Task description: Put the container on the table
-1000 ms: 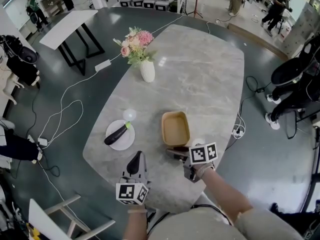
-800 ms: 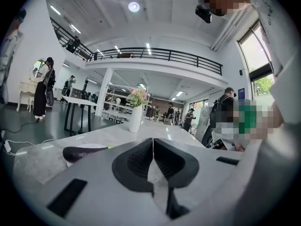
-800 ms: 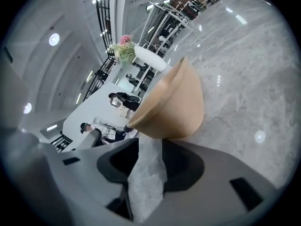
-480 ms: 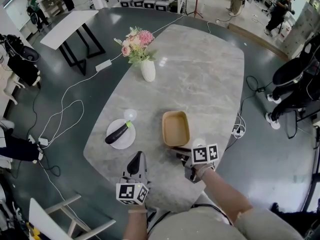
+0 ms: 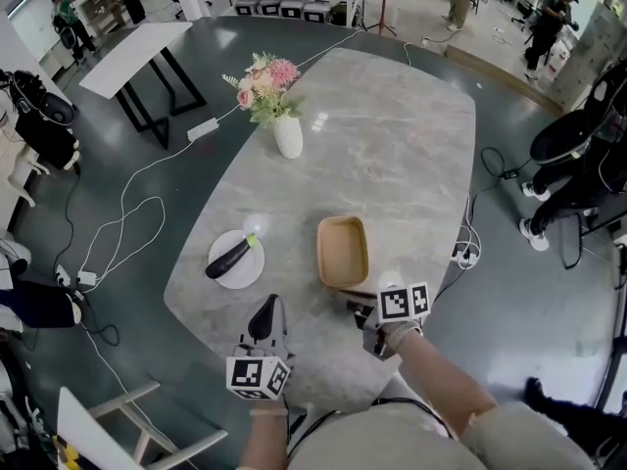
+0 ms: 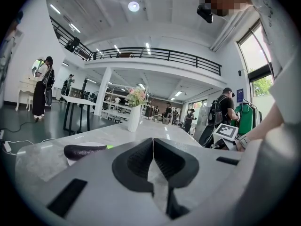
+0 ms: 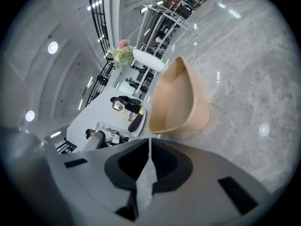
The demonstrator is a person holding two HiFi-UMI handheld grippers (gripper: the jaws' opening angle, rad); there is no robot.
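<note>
Right hand-held gripper (image 7: 150, 141) (jaws just closed, empty) faces tan container (image 7: 178, 102).

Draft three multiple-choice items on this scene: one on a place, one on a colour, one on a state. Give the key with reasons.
1. Where does the aubergine lie?
A. on a chair
B. on the white plate
C. on the floor

2. What colour is the vase that holds the flowers?
A. white
B. black
C. red

3. In what state is the tan container on the table?
A. upright and empty
B. turned upside down
C. filled with flowers

Key:
1 B: the head view shows the dark aubergine lying across the round plate.
2 A: the vase is plain white against the grey marble.
3 A: its open side faces up and only its bare floor shows inside.
</note>
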